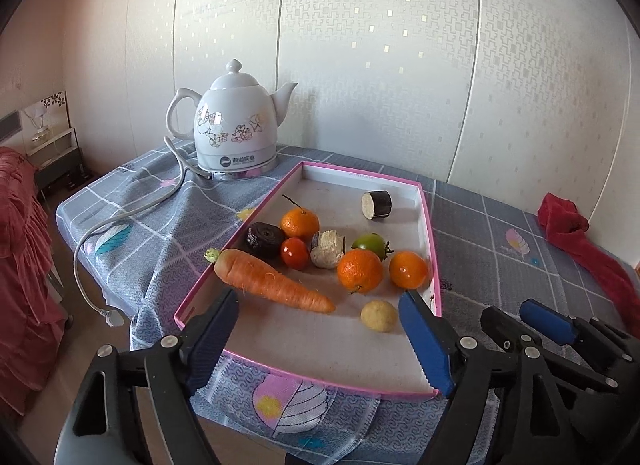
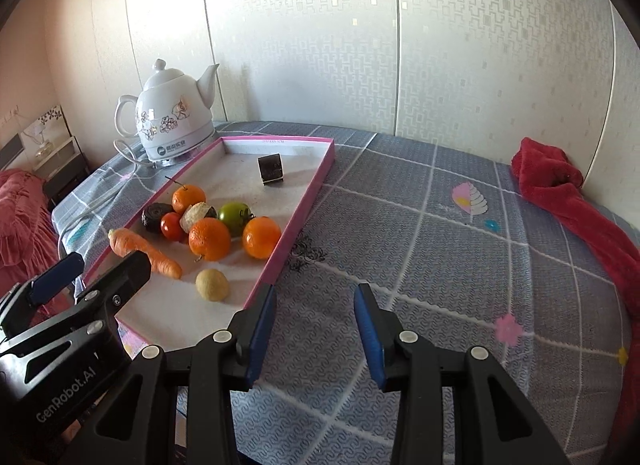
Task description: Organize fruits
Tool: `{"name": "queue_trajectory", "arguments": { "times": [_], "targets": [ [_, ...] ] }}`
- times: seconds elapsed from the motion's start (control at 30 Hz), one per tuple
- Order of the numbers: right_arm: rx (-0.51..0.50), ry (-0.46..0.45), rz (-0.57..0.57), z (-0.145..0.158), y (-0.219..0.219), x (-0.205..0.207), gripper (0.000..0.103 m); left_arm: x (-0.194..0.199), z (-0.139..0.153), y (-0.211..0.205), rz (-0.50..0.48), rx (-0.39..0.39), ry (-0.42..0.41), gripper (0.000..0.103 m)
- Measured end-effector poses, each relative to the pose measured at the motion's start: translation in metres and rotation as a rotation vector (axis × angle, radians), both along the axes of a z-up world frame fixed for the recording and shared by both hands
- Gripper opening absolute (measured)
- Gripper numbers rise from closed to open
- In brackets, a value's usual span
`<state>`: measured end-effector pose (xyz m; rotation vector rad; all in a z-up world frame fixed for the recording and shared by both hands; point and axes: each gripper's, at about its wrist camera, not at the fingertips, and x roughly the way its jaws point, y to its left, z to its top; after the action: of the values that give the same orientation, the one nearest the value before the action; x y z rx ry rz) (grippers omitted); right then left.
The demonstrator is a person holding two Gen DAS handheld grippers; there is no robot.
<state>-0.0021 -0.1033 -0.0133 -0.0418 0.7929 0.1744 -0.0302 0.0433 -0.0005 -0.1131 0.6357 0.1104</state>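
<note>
A pink-rimmed white tray [image 1: 425, 225] [image 2: 316, 181] lies on the table. In it are a carrot [image 1: 272, 283] [image 2: 144, 251], three oranges [image 1: 360, 269] [image 1: 409, 269] [image 1: 300, 223], a red tomato [image 1: 295, 252], a green tomato [image 1: 370, 245], a small yellow fruit [image 1: 379, 316] [image 2: 212, 284], a pale cut piece [image 1: 328, 249], a dark lump [image 1: 263, 239] and a dark-skinned cut chunk [image 1: 377, 205] [image 2: 271, 168]. My left gripper [image 1: 320, 339] is open and empty over the tray's near end. My right gripper [image 2: 316, 329] is open and empty over the cloth, right of the tray.
A white flowered kettle [image 1: 234, 129] [image 2: 176, 117] with its cord [image 1: 120, 221] stands at the back left. A red cloth [image 1: 580, 241] [image 2: 572, 201] lies at the right by the wall. A grey checked tablecloth [image 2: 440, 245] covers the table. The table edge drops off at the left.
</note>
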Motion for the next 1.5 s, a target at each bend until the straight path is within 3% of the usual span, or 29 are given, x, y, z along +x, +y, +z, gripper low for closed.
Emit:
{"name": "queue_trajectory", "arguments": {
  "times": [0.27,1.5],
  "targets": [
    [-0.029,-0.009,-0.009,-0.0013,-0.0012,-0.002,0.041,0.0013,-0.0024,0.0012,0.015,0.002,0.0,0.092],
    [-0.059,-0.001,-0.014,-0.0065,0.0019,0.0006,0.041,0.0033,-0.0045,0.0052,0.038,-0.015,0.01,0.098]
  ]
}}
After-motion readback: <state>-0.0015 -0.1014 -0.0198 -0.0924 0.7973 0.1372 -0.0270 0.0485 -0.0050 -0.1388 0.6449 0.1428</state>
